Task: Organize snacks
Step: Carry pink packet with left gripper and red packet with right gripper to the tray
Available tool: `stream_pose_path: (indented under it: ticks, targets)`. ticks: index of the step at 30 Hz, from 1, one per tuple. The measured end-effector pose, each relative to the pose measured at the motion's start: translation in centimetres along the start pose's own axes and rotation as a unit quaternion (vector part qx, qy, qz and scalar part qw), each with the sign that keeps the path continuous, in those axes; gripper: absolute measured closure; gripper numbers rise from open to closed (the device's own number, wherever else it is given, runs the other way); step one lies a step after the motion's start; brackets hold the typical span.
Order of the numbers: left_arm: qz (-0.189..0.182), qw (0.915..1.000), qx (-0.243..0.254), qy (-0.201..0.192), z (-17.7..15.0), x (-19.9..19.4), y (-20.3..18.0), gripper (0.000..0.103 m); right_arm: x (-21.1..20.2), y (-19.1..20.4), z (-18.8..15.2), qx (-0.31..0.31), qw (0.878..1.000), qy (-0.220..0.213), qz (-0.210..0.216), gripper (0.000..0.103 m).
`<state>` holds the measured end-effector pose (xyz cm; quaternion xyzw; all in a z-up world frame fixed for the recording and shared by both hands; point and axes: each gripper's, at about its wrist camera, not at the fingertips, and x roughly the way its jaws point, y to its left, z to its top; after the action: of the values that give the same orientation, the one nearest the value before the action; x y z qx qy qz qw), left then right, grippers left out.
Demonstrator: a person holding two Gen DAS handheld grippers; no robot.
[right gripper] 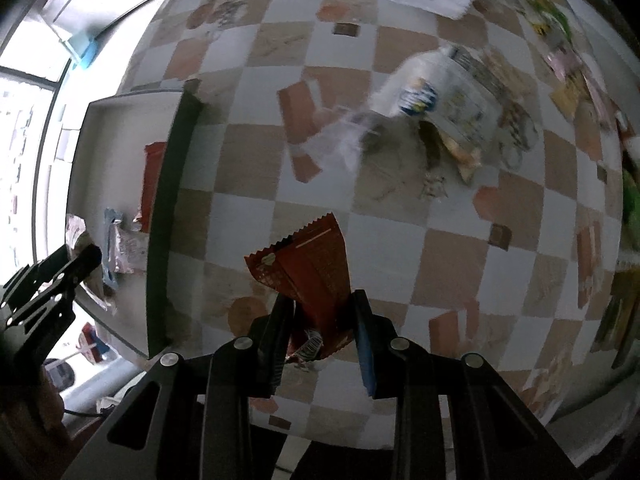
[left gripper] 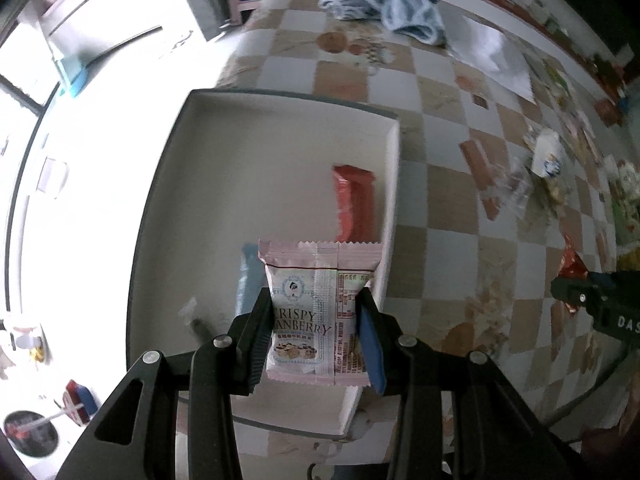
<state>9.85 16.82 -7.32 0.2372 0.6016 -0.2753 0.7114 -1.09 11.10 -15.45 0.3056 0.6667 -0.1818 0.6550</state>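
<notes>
My left gripper (left gripper: 316, 300) is shut on a pink and white "Crispy Cranberry" packet (left gripper: 318, 312) and holds it above the near right part of a white box (left gripper: 248, 128). A red bar (left gripper: 354, 204) and a blue packet (left gripper: 246, 280) lie in the box. My right gripper (right gripper: 320, 304) is shut on a dark red snack packet (right gripper: 308, 264) above the checkered tablecloth, right of the box (right gripper: 168, 184). The left gripper (right gripper: 80, 264) shows over the box in the right wrist view. The right gripper (left gripper: 592, 300) shows at the right edge of the left wrist view.
Loose snack packets (right gripper: 444, 96) lie scattered on the checkered cloth to the right and far right. A blue and white cloth (left gripper: 380, 4) and a white sheet (left gripper: 492, 56) lie at the table's far end. The table's edge and bright floor are left of the box.
</notes>
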Motion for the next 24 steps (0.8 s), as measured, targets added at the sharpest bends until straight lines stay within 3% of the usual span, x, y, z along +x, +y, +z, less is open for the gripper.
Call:
stream_pose_path:
  ticks: [13, 24]
  targets:
    - [0.02, 0.9979, -0.062, 0.001, -0.7, 0.4, 4.6, 0.059, 0.0, 7.5, 2.4, -0.077, 0.997, 0.005, 0.017, 0.072]
    - [0.028, 0.9941, -0.101, 0.026, -2.8, 1.8, 8.1, 0.059, 1.8, 14.0, 2.9, -0.131, 0.99, 0.029, 0.041, 0.072]
